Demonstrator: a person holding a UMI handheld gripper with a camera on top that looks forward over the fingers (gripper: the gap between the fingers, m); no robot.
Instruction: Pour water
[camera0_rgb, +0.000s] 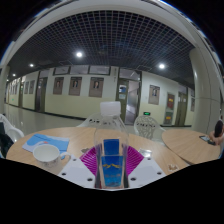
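A clear plastic bottle with a white cap and a blue label stands upright between my fingers, close to the camera. My gripper is shut on it: both purple pads press against the label on either side. Beyond and to the left, a white cup sits on a blue sheet on the wooden table.
A second round wooden table stands to the right. Clear chairs stand behind the table. A hallway with framed pictures on the wall and a door lies beyond. A person's arm shows past the second table.
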